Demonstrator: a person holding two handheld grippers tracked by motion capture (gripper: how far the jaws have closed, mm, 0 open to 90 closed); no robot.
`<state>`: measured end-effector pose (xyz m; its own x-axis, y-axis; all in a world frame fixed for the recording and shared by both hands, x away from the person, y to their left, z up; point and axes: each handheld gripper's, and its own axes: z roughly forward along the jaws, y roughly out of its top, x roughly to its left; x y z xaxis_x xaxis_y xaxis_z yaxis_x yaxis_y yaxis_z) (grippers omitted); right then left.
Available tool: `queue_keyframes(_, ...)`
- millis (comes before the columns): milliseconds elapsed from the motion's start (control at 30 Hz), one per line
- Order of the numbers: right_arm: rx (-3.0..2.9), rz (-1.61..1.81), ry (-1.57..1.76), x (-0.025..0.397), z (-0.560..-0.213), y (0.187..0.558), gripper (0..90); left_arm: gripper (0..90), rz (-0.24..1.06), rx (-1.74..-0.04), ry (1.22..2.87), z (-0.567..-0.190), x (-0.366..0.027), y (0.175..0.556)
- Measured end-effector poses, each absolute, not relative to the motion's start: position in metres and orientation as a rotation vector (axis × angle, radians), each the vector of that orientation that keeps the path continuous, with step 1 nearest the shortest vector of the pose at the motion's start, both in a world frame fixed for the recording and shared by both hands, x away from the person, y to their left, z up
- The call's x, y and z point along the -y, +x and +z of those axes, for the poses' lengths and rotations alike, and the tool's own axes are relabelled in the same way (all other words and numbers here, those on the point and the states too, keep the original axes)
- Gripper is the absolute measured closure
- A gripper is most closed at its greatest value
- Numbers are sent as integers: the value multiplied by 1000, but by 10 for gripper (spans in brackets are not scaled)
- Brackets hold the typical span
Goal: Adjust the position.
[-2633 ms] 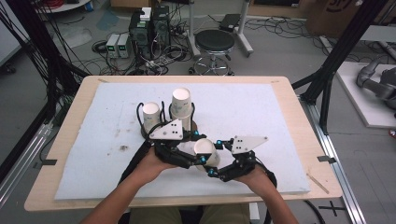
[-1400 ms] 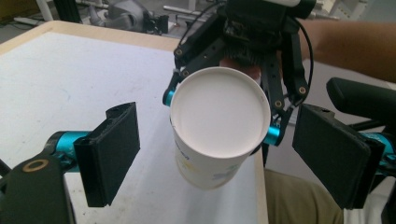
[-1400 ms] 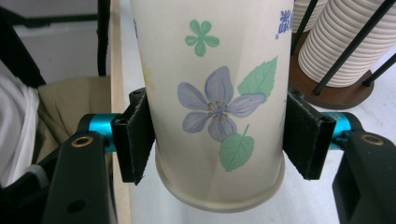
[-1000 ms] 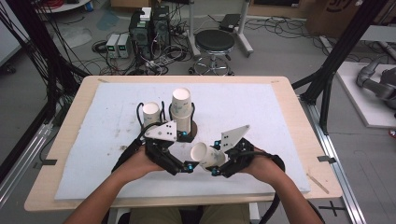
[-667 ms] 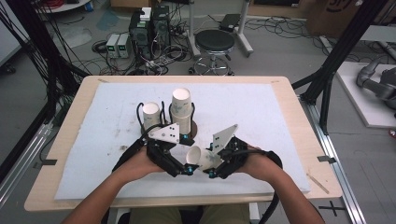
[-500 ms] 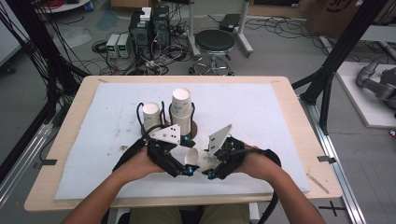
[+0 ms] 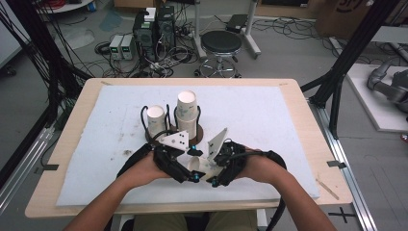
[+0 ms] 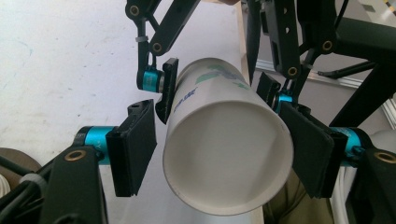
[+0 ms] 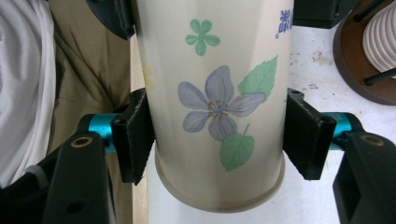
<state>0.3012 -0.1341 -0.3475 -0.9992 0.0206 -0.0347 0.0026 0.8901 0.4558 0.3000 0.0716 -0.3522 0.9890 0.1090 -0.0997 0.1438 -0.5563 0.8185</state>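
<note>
- Where the two grippers meet near the table's front edge, a white paper cup printed with a purple flower and green leaves [image 9: 212,100] lies on its side in the air between them, just above the white foam mat [image 7: 269,110].
- The right gripper [image 9: 219,135] has its jaws pressed against the cup's wall on both sides, pinching it near the rim.
- The left gripper [image 8: 224,149] looks into the cup's open mouth; its jaws stand spread, the right pad touching or nearly touching the cup, the left pad apart from it.
- By the look of it, this is a handover or a joint hold, with the cup already lifted and not yet set anywhere.
- Just behind the hands, a dark round wire cup holder [image 7: 169,129] carries two upright white ribbed cups [image 7: 186,111]; whether a free slot remains cannot be told.
- What is left, as a judgement: carrying the flowered cup to its resting place and letting go.
- Open mat lies to the right and far side; the holder stands near on the left, and the table's front edge is close below the hands.
</note>
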Motion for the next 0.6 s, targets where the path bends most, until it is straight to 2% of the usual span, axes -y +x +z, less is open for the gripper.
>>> queue_keyframes(100,-3025,711,27,135,-348,302,337,351,-62,-162,2174,-353,-71,300)
queue_keyframes(300,-3040,692,28,135,-348,302,337,366,-68,-147,2183,-354,-70,301)
queue_keyframes(400,-3042,704,40,137,-349,302,301,369,-67,-152,2175,-354,-70,301)
queue_keyframes(433,-3014,757,66,140,-347,301,227,370,-55,-162,2162,-354,-72,301)
queue_keyframes(600,-2912,981,150,158,-339,301,221,370,-51,-200,2103,-354,-81,304)
